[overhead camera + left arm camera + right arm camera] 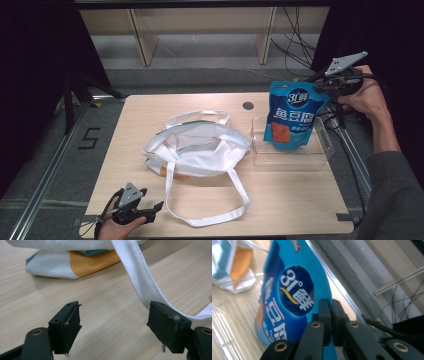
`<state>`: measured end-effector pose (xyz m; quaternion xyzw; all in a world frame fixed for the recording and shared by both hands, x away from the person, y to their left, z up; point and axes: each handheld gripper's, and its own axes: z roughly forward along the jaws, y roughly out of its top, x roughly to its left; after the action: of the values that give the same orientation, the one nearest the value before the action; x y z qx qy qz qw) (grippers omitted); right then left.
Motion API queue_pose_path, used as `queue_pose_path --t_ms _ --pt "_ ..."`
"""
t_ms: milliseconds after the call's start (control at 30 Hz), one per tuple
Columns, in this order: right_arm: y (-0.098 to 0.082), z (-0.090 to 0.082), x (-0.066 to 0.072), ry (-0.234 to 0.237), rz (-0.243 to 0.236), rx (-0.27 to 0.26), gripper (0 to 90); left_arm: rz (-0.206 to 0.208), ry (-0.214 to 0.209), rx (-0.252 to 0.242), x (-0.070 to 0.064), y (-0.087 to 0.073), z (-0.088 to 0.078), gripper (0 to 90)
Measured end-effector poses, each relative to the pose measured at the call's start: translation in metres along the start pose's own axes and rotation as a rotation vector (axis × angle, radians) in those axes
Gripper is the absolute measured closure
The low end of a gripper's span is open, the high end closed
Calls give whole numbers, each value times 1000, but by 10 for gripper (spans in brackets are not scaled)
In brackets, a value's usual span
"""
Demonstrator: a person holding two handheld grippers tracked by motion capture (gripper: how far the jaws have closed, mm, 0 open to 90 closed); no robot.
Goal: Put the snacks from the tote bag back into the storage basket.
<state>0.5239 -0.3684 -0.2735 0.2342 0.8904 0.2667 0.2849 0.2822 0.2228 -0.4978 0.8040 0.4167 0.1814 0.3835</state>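
The right gripper (334,86) has its jaws clenched on the top edge of a blue snack pouch (291,115), which hangs down from them over a clear plastic tray (320,159) on the desk (290,200). Off at the near corner, the left gripper (150,212) rests low with its jaws released and nothing between them; a white strap (140,277) of the tote bag (197,150) runs just past one jaw, the bag itself lying ahead of them
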Motion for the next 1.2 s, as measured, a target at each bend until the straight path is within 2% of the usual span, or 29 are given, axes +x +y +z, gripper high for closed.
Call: queue_pose_path --t_ms 200,400,633,867,900,933,1033,1067,1100,1200 --pt "-3 -1 1 -2 13 -11 875 6 -3 -1 0 0 0 252" --pt "-3 -1 2 -2 29 -19 872 -7 8 -9 -2 0 1 253" --pt "-10 -7 4 25 110 -69 747 -3 6 -6 -1 0 0 253" --pt "-9 -14 12 27 107 -108 658 5 -2 -3 0 0 1 251" --pt "-8 -16 13 26 114 -117 638 7 1 9 0 0 0 251" --pt "-7 -18 13 29 138 -120 601 2 4 3 -1 0 0 251" --pt "-6 -21 16 27 188 -130 566 -6 7 -10 -1 0 0 251" --pt "-6 -23 17 20 193 -140 545 -3 12 -3 0 0 1 251" --pt "-5 -24 18 18 199 -142 542 -21 7 -10 -1 0 1 251" --pt "-5 -29 22 16 214 -159 515 -9 2 -11 -1 0 0 250"
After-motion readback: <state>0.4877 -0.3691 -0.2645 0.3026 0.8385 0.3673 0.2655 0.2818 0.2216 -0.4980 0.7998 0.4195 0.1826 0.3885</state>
